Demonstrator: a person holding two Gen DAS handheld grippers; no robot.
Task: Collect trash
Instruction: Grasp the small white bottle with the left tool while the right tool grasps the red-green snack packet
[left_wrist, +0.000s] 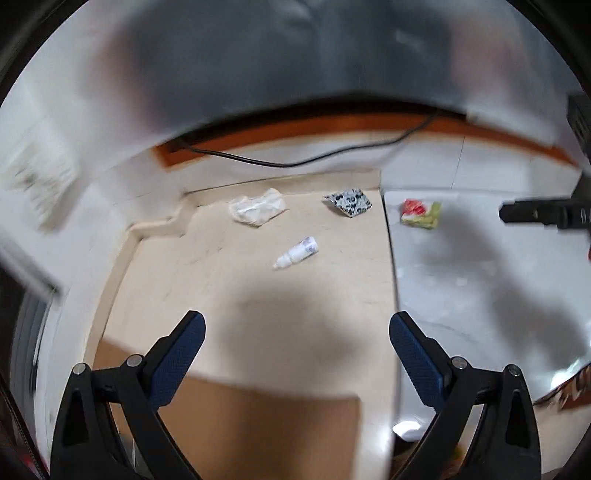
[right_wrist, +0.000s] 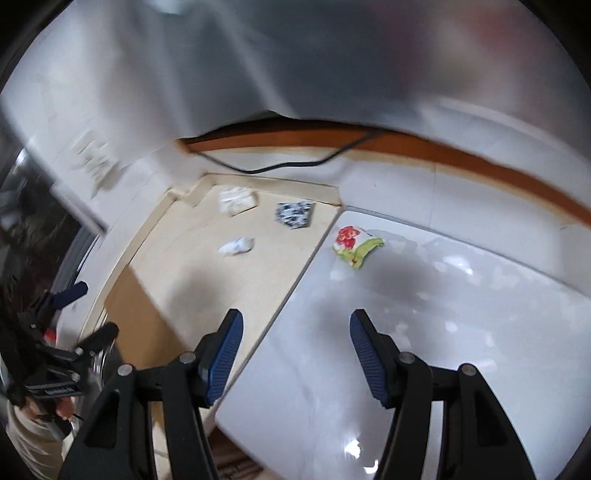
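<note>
Trash lies on the floor ahead. A crumpled white tissue (left_wrist: 256, 209) (right_wrist: 236, 199), a black-and-white patterned wrapper (left_wrist: 349, 201) (right_wrist: 294, 213) and a small white bottle (left_wrist: 297, 252) (right_wrist: 236, 246) lie on the beige tile. A red-and-green wrapper (left_wrist: 421, 212) (right_wrist: 356, 242) lies on the white tile. My left gripper (left_wrist: 297, 325) is open and empty, well short of the bottle; it also shows at the left of the right wrist view (right_wrist: 96, 309). My right gripper (right_wrist: 295, 321) is open and empty above the tile seam; its finger (left_wrist: 535, 214) shows at the right of the left wrist view.
A brown cardboard sheet (left_wrist: 258, 424) (right_wrist: 147, 306) lies on the floor under the left gripper. A black cable (left_wrist: 295, 162) (right_wrist: 280, 168) runs along the orange-brown skirting (left_wrist: 332, 129). A white wall stands at the left. A grey curtain-like surface hangs behind.
</note>
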